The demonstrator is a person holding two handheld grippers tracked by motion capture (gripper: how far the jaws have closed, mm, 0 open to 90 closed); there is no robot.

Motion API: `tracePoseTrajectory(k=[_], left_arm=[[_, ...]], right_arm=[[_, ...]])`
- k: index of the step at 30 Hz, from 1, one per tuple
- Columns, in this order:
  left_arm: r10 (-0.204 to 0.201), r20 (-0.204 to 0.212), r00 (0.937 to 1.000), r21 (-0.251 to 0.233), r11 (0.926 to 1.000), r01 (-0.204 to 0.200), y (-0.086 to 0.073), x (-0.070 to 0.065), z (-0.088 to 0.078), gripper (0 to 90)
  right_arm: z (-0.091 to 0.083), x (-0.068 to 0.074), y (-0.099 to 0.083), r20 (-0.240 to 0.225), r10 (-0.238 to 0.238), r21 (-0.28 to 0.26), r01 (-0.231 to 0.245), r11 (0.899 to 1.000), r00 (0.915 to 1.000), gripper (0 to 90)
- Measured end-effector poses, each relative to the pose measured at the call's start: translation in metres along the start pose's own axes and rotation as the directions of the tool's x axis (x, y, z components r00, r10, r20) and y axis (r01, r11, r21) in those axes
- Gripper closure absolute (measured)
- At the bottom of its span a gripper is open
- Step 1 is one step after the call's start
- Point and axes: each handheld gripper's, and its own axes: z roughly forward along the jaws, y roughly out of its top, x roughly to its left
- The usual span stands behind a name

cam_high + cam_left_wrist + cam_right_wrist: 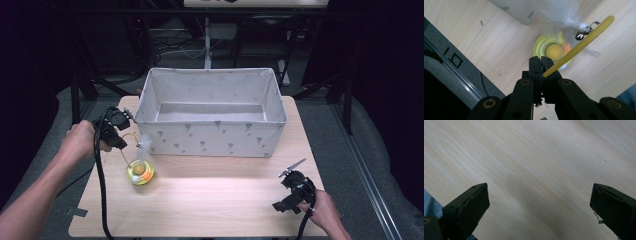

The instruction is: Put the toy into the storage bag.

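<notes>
My left gripper (123, 144) is shut on a thin yellow stick (579, 46) of a cat toy. The stick curves up and over, and a white feather tuft (144, 148) hangs from its tip by a small metal clip (582, 34). Below it on the wooden table (215, 200) rests the toy's round yellow-green base (140, 173), with an orange centre (554, 51). All this is just off the front left corner of the grey fabric box (215, 137). My right gripper (292, 192) is at the table's front right, jaws wide open over bare wood.
The fabric box is large, open-topped and patterned with small grey motifs; it takes up the back half of the table. The table's left edge (461, 72) runs close beside the left gripper. Dark stands and cables are behind the table.
</notes>
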Motion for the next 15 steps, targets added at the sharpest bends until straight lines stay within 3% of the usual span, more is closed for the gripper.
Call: tracePoseTrajectory(k=[15], left_arm=[[-0.021, -0.021, 0.9996, -0.014, 0.9997, 0.02, -0.004, 0.003, -0.018, 88.1]], right_arm=[[-0.001, 0.0, 0.0, -0.003, 0.0, -0.002, 0.0, 1.0, 1.0, 1.8]])
